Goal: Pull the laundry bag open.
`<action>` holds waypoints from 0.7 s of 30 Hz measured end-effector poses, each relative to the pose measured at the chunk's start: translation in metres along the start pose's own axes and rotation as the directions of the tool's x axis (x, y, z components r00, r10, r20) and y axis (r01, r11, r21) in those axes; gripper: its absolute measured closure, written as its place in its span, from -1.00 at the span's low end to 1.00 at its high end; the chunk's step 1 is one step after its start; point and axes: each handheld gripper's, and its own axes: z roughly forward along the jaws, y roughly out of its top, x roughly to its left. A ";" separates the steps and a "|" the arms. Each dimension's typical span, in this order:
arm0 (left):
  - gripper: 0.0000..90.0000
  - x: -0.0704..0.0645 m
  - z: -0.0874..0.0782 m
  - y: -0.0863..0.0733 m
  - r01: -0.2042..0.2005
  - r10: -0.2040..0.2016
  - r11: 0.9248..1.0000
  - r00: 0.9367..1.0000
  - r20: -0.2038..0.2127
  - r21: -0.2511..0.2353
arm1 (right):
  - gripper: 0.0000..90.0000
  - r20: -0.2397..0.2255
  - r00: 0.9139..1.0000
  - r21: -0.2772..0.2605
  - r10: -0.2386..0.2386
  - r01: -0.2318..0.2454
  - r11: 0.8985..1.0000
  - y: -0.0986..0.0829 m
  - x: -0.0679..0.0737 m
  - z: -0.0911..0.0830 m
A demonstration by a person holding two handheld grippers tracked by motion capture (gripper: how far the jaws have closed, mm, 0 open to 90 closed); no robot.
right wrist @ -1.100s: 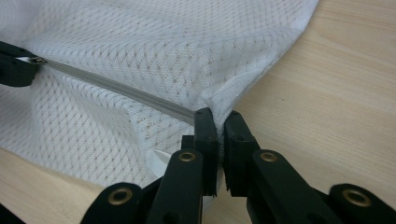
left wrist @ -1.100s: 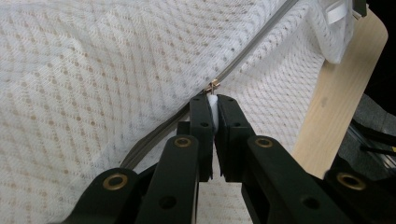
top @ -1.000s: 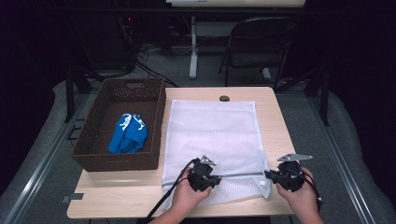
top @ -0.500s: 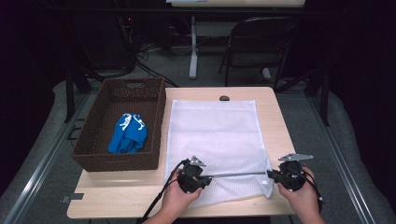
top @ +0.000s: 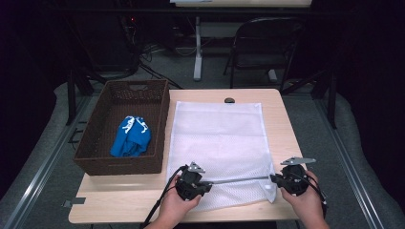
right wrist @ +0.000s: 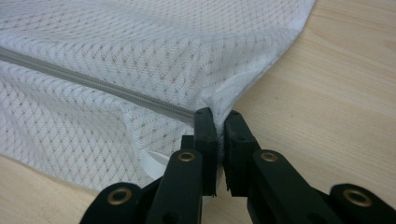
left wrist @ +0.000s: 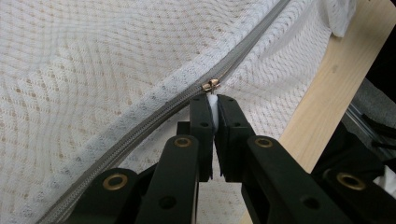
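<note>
We clamp the left tool [left wrist: 213, 100] on the white zipper pull [left wrist: 213, 106] while the right tool [right wrist: 219, 116] pins the white mesh laundry bag's [top: 217, 138] corner taut at the table's near edge for unzipping.

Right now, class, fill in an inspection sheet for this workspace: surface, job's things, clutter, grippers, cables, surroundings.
Surface: light wooden table, bare wood along the near-left edge.
Job's things: white mesh laundry bag lying flat; grey zipper running across its near end; white zipper pull.
Clutter: brown wicker basket holding a blue cloth; small dark object at the far edge.
Grippers: left gripper shut on the zipper pull; right gripper shut on the bag's corner at the zipper's end.
Cables: black cable trailing from the left gripper.
Surroundings: folding chair, table legs and grey floor beyond.
</note>
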 end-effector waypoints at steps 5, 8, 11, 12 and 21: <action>0.92 0.000 0.000 0.000 -0.006 0.006 1.000 1.000 -0.017 0.006 | 0.90 0.010 1.000 0.002 -0.009 0.009 1.000 0.001 0.001 0.001; 0.92 0.003 -0.001 -0.002 0.005 -0.004 1.000 0.999 -0.032 0.009 | 0.91 0.058 0.998 0.009 -0.021 0.021 1.000 0.001 0.002 0.001; 0.92 0.009 -0.004 -0.005 0.030 -0.029 1.000 0.999 -0.025 0.008 | 0.91 0.047 0.999 0.001 0.005 -0.005 1.000 -0.001 -0.003 0.000; 0.92 0.009 -0.005 -0.005 0.031 -0.031 0.999 0.999 -0.032 0.005 | 0.91 0.048 0.999 0.003 0.005 -0.005 1.000 -0.001 -0.004 -0.001; 0.92 0.014 -0.016 -0.014 0.032 -0.032 0.999 0.998 -0.056 0.008 | 0.91 0.038 0.999 0.002 -0.002 0.002 1.000 0.000 -0.001 0.000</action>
